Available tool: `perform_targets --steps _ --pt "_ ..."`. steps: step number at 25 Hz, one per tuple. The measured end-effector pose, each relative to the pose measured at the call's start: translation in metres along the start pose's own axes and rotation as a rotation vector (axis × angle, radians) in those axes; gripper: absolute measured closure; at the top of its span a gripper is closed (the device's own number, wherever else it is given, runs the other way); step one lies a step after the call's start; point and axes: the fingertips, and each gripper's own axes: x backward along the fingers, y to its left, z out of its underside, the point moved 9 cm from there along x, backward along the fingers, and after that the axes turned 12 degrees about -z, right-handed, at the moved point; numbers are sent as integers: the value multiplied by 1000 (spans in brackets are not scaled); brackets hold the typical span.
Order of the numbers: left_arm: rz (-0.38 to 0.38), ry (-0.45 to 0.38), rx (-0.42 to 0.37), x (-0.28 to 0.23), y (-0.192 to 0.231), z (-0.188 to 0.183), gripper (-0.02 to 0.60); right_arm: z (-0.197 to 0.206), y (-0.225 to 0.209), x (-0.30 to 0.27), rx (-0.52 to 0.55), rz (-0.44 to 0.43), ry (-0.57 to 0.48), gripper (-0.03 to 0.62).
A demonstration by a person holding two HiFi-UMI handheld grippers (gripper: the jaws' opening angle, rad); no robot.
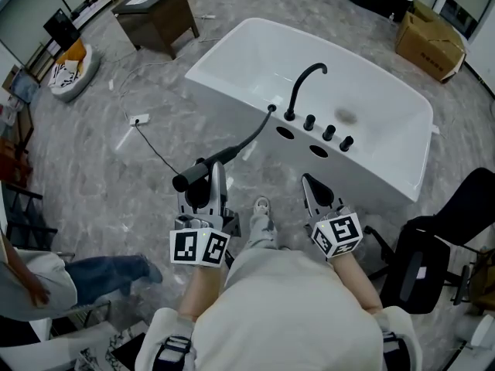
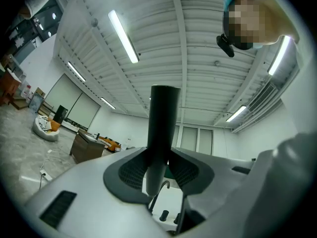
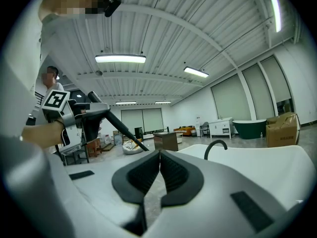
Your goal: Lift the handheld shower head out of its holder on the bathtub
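Head view has the black handheld shower head (image 1: pixel 199 170) out of the bathtub, lying slantwise across the left gripper (image 1: pixel 210 178), its free end jutting past the gripper's left side over the floor. Left gripper view shows the 2 pads pressed on the shower head's (image 2: pixel 161 133) round handle from both sides, so the left gripper (image 2: pixel 159 172) is clamped on it. A black hose (image 1: pixel 251 134) runs from the handle up to a fitting on the near rim of the white bathtub (image 1: pixel 232 41), hanging in the air and clear of the tub's outer wall.

Right gripper (image 1: pixel 309 182) sits beside the left, well apart from the shower head, pointing at the tub's near wall. Right gripper view shows its 2 pads meeting with nothing between them (image 3: pixel 159 170).

On the rim stand a curved black faucet (image 1: pixel 303 83) and 3 black knobs (image 1: pixel 329 132) in a row; 2 dark oval openings (image 1: pixel 285 132) lie just below them.

Grey marbled floor (image 1: pixel 116 176) spreads wide and bare to the left of the grippers, crossed only by a thin cable to a white socket block (image 1: pixel 139 119). A black chair (image 1: pixel 433 261) crowds the right side, near the right gripper. A seated person's legs (image 1: pixel 108 273) reach in at lower left. A dark wooden cabinet (image 1: pixel 155 14) and a cardboard box (image 1: pixel 429 41) stand beyond the tub's far corners.
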Motion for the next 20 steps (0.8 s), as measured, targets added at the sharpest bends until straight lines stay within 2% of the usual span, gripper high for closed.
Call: perform_targets --steps 13,20 --pt "24 8 6 6 0 3 440 1 4 9 3 24 -5 574" --pt "20 9 12 3 2 2 440 1 8 6 44 24 29 574"
